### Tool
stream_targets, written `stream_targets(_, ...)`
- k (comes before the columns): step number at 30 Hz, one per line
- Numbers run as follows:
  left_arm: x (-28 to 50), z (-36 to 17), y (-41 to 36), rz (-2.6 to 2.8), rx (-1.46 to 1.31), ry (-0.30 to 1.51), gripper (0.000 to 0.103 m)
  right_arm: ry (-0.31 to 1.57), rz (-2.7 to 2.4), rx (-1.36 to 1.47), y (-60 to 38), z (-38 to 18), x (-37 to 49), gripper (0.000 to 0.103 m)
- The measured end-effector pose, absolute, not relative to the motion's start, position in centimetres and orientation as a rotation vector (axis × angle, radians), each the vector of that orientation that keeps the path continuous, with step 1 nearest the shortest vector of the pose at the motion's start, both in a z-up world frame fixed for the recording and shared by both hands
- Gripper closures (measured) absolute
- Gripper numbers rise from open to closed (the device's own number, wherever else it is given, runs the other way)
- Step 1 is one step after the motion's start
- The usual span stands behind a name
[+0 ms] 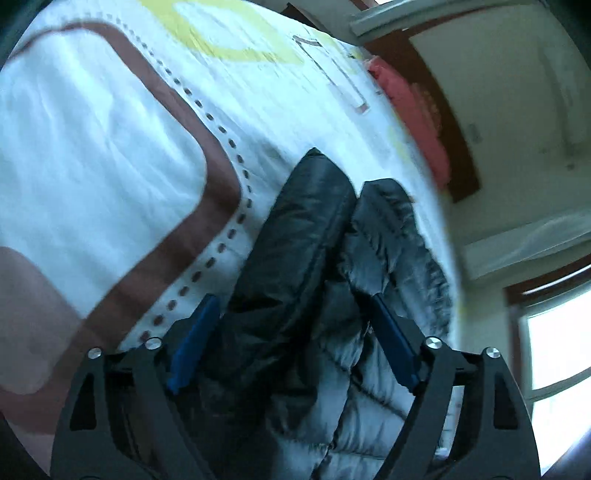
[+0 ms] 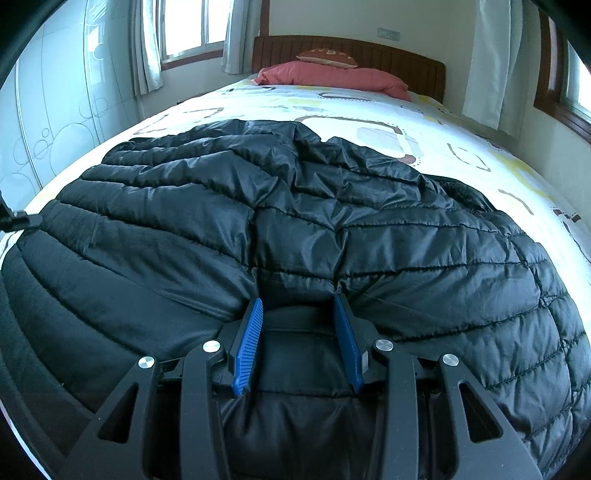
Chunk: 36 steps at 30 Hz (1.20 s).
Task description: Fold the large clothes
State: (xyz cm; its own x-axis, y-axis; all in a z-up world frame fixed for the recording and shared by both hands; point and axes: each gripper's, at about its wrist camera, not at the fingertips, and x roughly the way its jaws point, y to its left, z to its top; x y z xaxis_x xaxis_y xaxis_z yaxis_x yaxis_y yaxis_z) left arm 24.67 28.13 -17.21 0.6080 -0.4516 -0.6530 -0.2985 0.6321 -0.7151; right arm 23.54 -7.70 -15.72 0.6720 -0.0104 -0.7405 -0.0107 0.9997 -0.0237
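A large black quilted puffer jacket (image 2: 332, 229) lies spread over the patterned bedsheet (image 2: 369, 110). My right gripper (image 2: 299, 306) has its blue pads (image 2: 251, 343) closed on a thick fold of the jacket's near edge. In the left wrist view, my left gripper (image 1: 291, 306) holds a bunched part of the same jacket (image 1: 306, 229), a black outer layer and a grey lining, between its blue pads (image 1: 195, 332), raised above the sheet (image 1: 92, 147). That view is tilted and blurred.
A wooden headboard (image 2: 347, 51) with a pink pillow (image 2: 332, 79) stands at the far end. Curtained windows (image 2: 188, 26) are behind and at the right. A wardrobe door (image 2: 55, 103) stands at the left. The left wrist view shows the pink pillow (image 1: 413, 110) and a window (image 1: 554, 350).
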Motion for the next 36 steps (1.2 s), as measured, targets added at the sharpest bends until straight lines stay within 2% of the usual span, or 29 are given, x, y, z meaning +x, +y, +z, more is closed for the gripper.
stream_targets(7, 25.7, -18.2, 27.0, -0.25, -0.949, 0.968, 0.021, 0.833, 0.0, -0.026, -7.7, -15.7, 23.5, 0.062)
stream_targets(10, 26.2, -18.3, 26.4, -0.229, -0.9, 0.977, 0.025, 0.833, -0.001, -0.024, -7.7, -15.8, 23.5, 0.063)
stream_targets(12, 26.6, -18.0, 26.2, -0.224, -0.873, 0.981, 0.044, 0.833, -0.001, -0.025, -7.7, -15.8, 23.5, 0.063)
stream_targets(15, 26.3, -18.2, 26.2, -0.238, -0.899, 0.96, 0.059, 0.834, -0.001, -0.028, -7.8, -15.7, 23.5, 0.063)
stream_targets(20, 25.2, -16.9, 25.4, -0.204, -0.808, 0.922, 0.07, 0.857, 0.023, 0.038, -9.1, -14.5, 23.6, 0.063)
stream_targets(23, 25.1, -16.8, 25.4, -0.203, -0.799, 0.918, 0.071, 0.858, 0.007, 0.103, -11.6, -13.4, 23.3, 0.062)
stream_targets(25, 25.2, -16.7, 25.4, -0.205, -0.809, 0.916, 0.071, 0.844, -0.031, 0.165, -14.6, -12.5, 22.9, 0.059)
stream_targets(27, 25.1, -16.7, 25.4, -0.207, -0.814, 0.915, 0.071, 0.835, -0.08, 0.197, -17.4, -12.0, 22.6, 0.038)
stream_targets(28, 25.1, -16.7, 25.4, -0.206, -0.813, 0.915, 0.071, 0.83, -0.107, 0.209, -18.8, -11.7, 22.5, 0.033)
stream_targets(33, 25.0, -16.9, 25.6, -0.207, -0.818, 0.919, 0.071, 0.852, -0.264, 0.226, -26.1, -12.0, 22.0, 0.029)
stream_targets(36, 25.0, -17.0, 25.5, -0.206, -0.816, 0.92, 0.071, 0.888, -0.249, 0.378, -30.0, -13.5, 21.9, 0.028)
